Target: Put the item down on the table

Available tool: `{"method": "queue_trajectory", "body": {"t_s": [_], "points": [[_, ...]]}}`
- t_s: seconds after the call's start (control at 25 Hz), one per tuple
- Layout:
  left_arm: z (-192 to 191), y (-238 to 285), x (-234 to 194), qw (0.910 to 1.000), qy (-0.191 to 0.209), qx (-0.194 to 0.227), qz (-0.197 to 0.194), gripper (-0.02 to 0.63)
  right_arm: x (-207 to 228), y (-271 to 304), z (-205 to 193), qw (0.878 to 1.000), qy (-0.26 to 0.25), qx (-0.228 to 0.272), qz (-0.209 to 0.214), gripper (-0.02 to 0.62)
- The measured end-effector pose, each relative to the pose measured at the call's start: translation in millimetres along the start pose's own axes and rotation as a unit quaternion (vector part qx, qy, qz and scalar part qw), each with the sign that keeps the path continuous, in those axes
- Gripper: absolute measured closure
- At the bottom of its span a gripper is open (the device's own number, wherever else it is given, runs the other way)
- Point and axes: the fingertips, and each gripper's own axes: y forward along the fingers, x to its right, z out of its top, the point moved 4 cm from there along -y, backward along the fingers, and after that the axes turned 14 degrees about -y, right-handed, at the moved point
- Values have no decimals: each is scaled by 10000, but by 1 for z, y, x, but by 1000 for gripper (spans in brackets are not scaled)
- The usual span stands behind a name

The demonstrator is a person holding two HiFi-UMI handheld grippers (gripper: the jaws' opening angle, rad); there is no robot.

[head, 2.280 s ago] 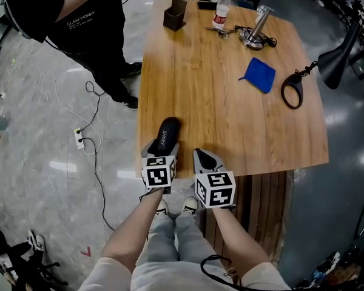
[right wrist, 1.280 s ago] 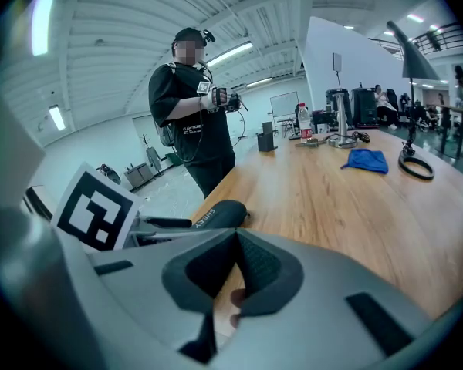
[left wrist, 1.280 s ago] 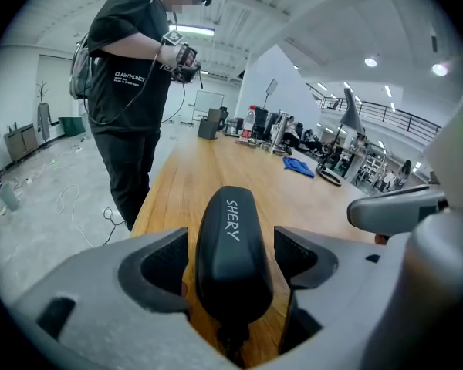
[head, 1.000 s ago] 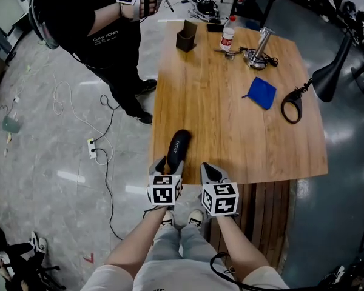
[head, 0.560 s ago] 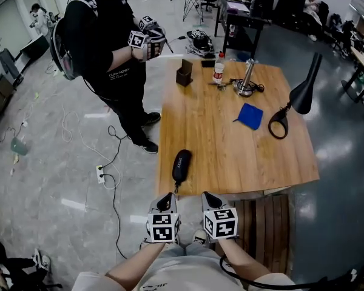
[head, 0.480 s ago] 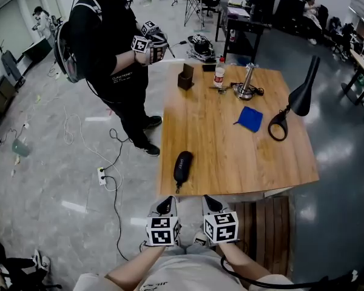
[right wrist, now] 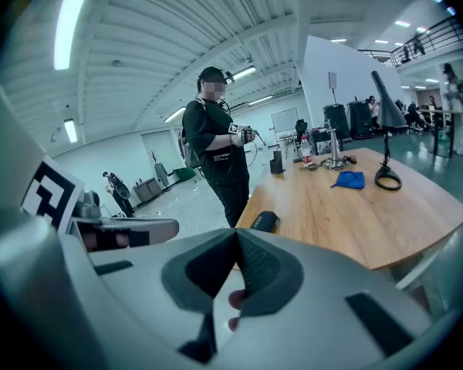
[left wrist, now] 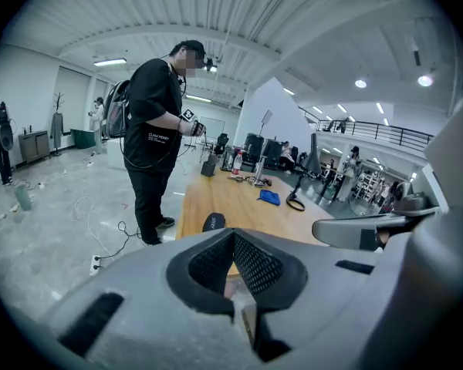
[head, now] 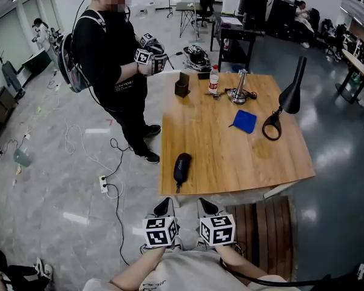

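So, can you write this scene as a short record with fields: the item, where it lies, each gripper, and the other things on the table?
item: black case
place: lying flat on the wooden table, near its front left edge
left gripper: shut, empty, off the table, apart from the case
right gripper: shut, empty, beside the left one
also on table: blue cloth, black lamp, bottle, brown box
bystander: person in black standing at the table's left side
task: item is down

A wooden table point(head: 230, 153) carries a black case point(head: 182, 168) near its front-left edge. Farther back lie a blue cloth point(head: 244, 121), a desk lamp point(head: 290, 102) and a bottle point(head: 213, 79).
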Motion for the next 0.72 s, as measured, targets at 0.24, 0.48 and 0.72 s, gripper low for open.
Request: {"method": "queue_trajectory", "body": {"t_s": [0.24, 0.48, 0.72], "points": [[-9, -6, 4, 9999, 44, -77, -91, 600, -3, -9, -3, 9997, -205, 79, -133, 597], [-11, -9, 15, 9994, 214, -99, -250, 600, -11, -12, -6, 9998, -213, 39, -44, 597], [-15, -12, 21, 9989, 289, -154, -345, 600, -18, -15, 0, 9995, -299, 93, -60, 597]]}}
